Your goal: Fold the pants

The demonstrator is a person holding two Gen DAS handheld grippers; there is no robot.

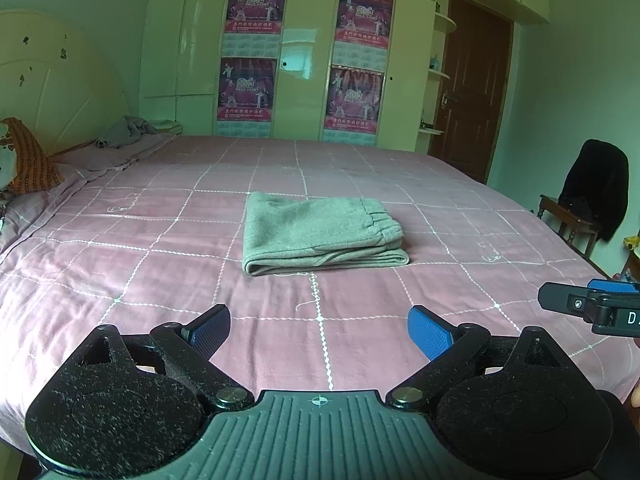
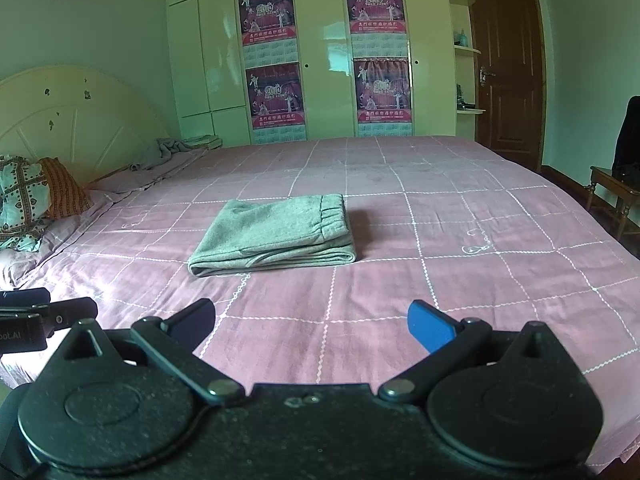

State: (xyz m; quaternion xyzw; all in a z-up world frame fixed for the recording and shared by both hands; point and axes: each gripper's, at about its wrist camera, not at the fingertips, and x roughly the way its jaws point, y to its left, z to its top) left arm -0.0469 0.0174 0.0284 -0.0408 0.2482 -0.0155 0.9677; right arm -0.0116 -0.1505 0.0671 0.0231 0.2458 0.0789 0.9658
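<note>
Lying folded, pants rest well beyond both grippers' spread fingers.

1. Four posters are hanging on the wardrobe doors; each is showing the large number "2010" among stage figures.
2. A line of script, seemingly "Chinese New Year", is running along the top of each poster; it is reading faintly.
3. A red band of Chinese characters is crossing each poster lower down; the characters are blurring beyond reading.
4. The right gripper, seen in the left wrist view, is bearing a white "D" on its body, the rest being cut off.
5. The left gripper, seen in the right wrist view, is bearing white letters ending "ool.AI".
</note>
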